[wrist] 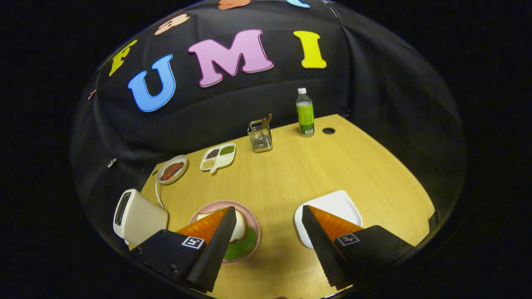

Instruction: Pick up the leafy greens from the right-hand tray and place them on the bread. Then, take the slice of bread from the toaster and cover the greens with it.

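Tool (266,220) spread empty; greens (243,247) on plated bread (239,228).

The light wooden table (291,174) shows a fine straight grain and a smooth, faintly satin top. At about nine o'clock from its middle, the cream plastic toaster (139,216) looks smooth with a soft sheen. The round pink plate (254,224) beside it has a matt, plastic-like look; the slice of bread (239,226) on it seems dry and porous, the leafy greens (243,247) flat and dull. The square white tray (338,205) at four o'clock is smooth and slightly glossy. Toward twelve o'clock stand a shiny wire-metal holder (260,139) and a clear plastic bottle (305,113) with a green label. The open gripper (268,234) has fingers (214,249) with rough, finely textured inner pads.
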`<action>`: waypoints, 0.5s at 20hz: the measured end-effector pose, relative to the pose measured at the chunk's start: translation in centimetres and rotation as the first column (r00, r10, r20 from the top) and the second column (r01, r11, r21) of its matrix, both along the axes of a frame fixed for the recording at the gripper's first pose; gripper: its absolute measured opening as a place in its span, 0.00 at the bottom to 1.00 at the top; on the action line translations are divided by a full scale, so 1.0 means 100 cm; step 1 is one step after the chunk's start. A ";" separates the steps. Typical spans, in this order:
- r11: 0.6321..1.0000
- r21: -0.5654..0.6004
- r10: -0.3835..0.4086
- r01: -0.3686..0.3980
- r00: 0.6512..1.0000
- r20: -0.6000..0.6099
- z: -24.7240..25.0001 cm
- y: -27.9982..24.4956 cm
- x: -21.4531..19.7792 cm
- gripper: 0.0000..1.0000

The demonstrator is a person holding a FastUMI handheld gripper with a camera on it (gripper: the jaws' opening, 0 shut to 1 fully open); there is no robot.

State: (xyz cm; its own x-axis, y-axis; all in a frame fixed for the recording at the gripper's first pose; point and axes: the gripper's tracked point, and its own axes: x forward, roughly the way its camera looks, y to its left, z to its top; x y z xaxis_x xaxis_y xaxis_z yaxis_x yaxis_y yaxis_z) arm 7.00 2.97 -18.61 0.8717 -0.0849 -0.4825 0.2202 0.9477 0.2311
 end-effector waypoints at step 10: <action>0.968 -0.224 -0.039 0.117 0.945 0.326 0.160 -0.060 -0.046 0.98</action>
